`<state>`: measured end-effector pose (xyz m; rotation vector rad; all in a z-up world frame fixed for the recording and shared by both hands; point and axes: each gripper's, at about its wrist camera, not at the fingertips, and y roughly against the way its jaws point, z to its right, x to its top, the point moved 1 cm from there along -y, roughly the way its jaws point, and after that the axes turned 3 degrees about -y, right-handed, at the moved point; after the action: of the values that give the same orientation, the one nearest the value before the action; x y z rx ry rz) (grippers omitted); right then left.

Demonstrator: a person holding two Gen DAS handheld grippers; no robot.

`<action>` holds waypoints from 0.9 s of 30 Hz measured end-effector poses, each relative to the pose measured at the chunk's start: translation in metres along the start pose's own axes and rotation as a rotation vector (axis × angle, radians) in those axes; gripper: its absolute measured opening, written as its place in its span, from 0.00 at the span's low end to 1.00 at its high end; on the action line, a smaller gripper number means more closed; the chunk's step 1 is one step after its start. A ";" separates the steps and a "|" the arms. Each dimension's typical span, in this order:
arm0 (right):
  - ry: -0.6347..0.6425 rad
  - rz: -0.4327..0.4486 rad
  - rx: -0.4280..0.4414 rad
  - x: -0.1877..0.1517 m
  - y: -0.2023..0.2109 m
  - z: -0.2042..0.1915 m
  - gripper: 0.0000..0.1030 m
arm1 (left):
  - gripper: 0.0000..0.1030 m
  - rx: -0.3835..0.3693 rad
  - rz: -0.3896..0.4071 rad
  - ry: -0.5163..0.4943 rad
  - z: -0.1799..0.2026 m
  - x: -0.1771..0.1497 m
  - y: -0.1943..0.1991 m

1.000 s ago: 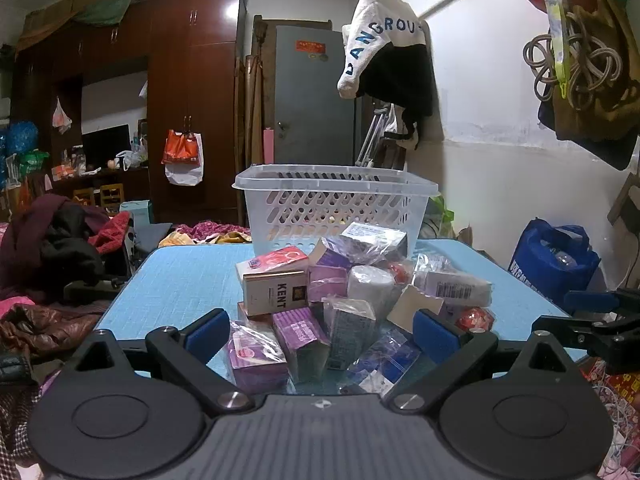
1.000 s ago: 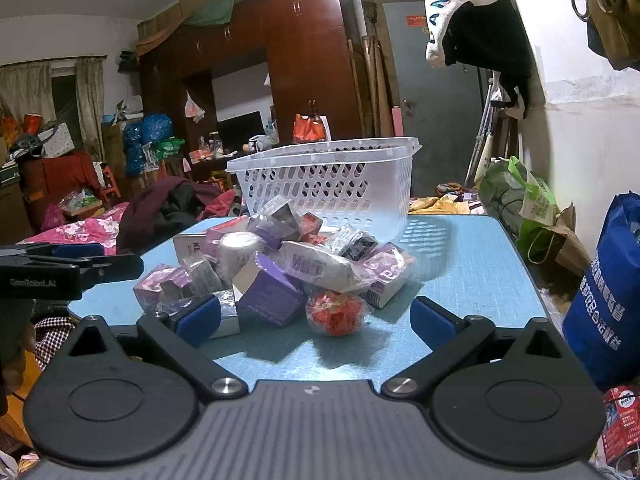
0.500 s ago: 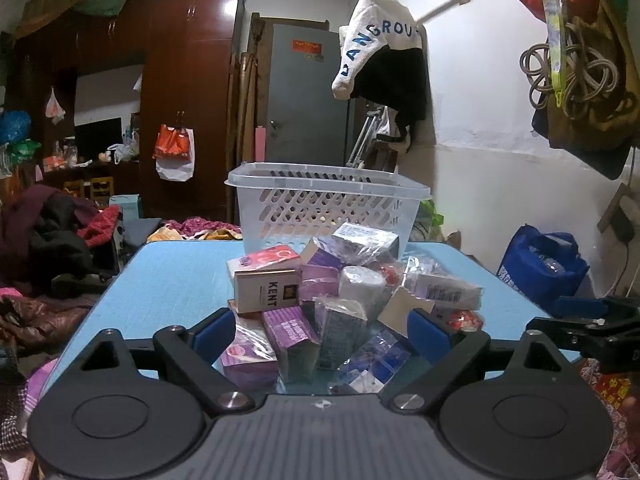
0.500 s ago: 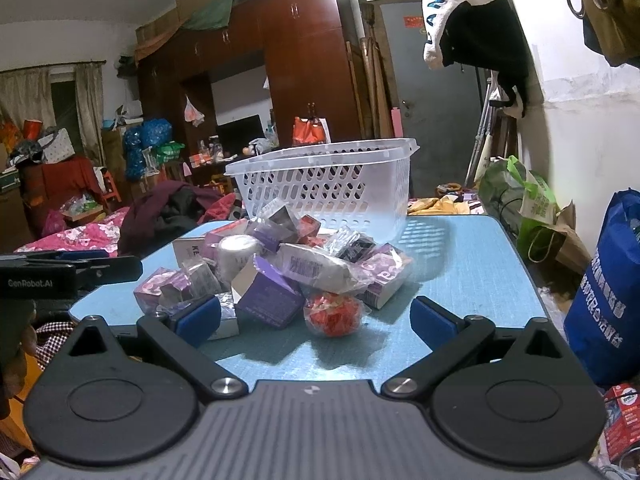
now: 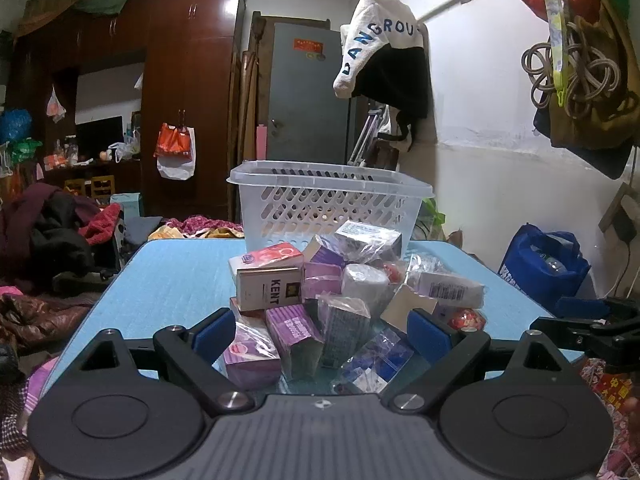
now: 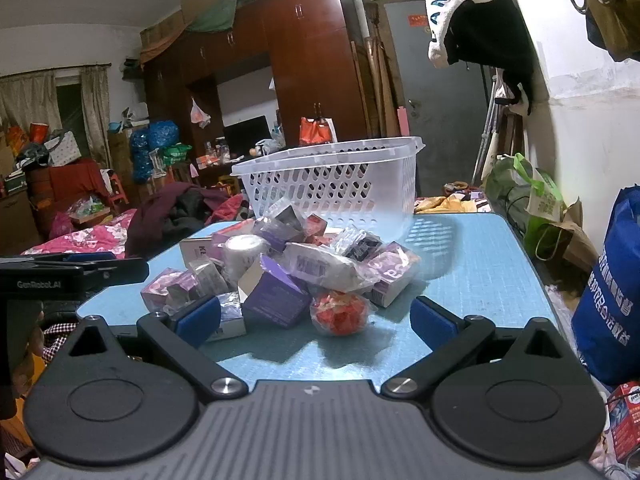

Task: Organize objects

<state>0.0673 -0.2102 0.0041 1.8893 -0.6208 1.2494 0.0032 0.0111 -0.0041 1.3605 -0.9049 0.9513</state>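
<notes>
A pile of small boxes and wrapped packets lies on the blue table (image 5: 172, 280), among them a white KENT box (image 5: 269, 293), purple boxes (image 5: 294, 330) and a red wrapped ball (image 6: 340, 312). A white slotted basket (image 5: 328, 204) stands behind the pile; it also shows in the right wrist view (image 6: 340, 184). My left gripper (image 5: 322, 332) is open and empty at the near edge of the pile. My right gripper (image 6: 316, 316) is open and empty, just short of the red ball.
The right gripper shows at the right edge of the left wrist view (image 5: 592, 316), the left gripper at the left of the right wrist view (image 6: 72, 272). A blue bag (image 6: 612, 300) stands right of the table. Clothes (image 5: 52, 240) are heaped to the left.
Both grippers shifted only slightly; the left view has crept a little nearer to the pile. Both stay open and empty.
</notes>
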 end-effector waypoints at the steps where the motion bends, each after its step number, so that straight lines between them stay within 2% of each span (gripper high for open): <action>1: 0.000 0.001 0.001 0.000 0.000 0.000 1.00 | 0.93 0.001 0.000 0.001 0.000 0.000 0.000; 17: -0.003 0.007 0.012 -0.002 -0.002 0.001 1.00 | 0.93 0.013 0.005 0.005 -0.007 -0.001 0.000; 22: -0.005 0.004 0.008 -0.005 -0.006 0.005 1.00 | 0.93 0.029 0.026 0.008 -0.025 -0.005 0.002; 25: 0.012 -0.003 -0.037 -0.011 -0.013 0.008 1.00 | 0.93 0.046 0.027 0.005 -0.039 -0.014 0.000; 27: 0.008 -0.013 -0.031 -0.015 -0.021 0.012 0.95 | 0.93 0.058 0.004 0.003 -0.047 -0.021 -0.007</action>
<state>0.0833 -0.2080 -0.0193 1.8593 -0.6199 1.2315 0.0011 0.0579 -0.0270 1.4067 -0.8839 0.9885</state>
